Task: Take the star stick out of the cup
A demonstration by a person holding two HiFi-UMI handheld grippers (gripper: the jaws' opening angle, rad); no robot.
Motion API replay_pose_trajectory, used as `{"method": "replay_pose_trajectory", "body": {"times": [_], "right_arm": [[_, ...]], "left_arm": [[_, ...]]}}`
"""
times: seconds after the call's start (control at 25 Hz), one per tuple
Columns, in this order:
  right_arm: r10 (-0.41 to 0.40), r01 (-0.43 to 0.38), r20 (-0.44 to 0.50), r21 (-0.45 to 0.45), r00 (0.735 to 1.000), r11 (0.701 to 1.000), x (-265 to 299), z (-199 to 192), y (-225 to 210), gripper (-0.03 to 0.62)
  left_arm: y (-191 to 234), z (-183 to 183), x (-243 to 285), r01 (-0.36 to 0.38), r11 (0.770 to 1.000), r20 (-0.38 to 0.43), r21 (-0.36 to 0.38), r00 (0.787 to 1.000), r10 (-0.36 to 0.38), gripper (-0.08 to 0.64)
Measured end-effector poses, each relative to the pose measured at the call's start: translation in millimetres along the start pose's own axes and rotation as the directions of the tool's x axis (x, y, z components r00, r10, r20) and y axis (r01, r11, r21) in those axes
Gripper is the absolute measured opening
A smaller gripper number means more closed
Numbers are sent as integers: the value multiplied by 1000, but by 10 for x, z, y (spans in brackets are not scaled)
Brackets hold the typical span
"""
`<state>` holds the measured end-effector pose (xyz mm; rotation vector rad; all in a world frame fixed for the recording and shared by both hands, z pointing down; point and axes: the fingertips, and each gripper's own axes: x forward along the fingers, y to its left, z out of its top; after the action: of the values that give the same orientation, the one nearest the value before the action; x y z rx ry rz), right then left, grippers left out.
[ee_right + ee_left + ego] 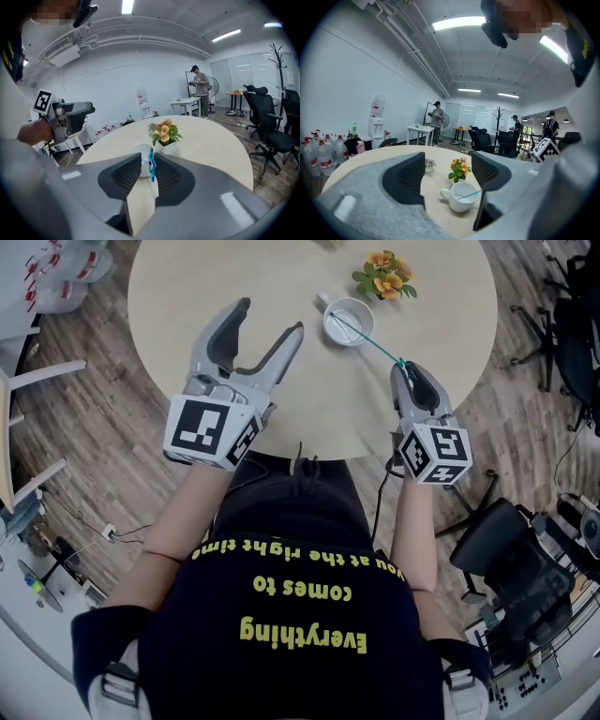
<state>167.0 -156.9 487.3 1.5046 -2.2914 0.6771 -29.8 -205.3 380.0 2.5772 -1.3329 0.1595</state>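
A white cup (347, 320) stands on the round table (187, 287), and the thin teal star stick (370, 337) leans out of it toward the right. My right gripper (405, 367) is at the stick's outer end. In the right gripper view the blue star (151, 164) stands edge-on between the two pads, close to the right one, with a sliver of cup (140, 164) showing on its left. The jaws are narrow but not pressed on it. My left gripper (272, 317) hovers open and empty left of the cup (461, 197).
A small pot of orange flowers (382, 277) sits just behind the cup. Office chairs (525, 568) stand on the wooden floor at the right, and the table's near edge is by my body. People stand far off in the room.
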Motion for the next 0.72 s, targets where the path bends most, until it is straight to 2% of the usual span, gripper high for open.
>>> {"method": "replay_pose_trajectory", "body": {"times": [0.44,0.72], "right_arm": [[-14,14,-11,-24,1000,1000,15,-8,15,44],[-19,19,-4,-33,1000,999,-6,26,35,32]], "left_arm": [[30,-5,-66,-17,1000,-2,-1,1000,17,311],[32,17,-82,-18,1000,8,-1,1000,18,311]]}}
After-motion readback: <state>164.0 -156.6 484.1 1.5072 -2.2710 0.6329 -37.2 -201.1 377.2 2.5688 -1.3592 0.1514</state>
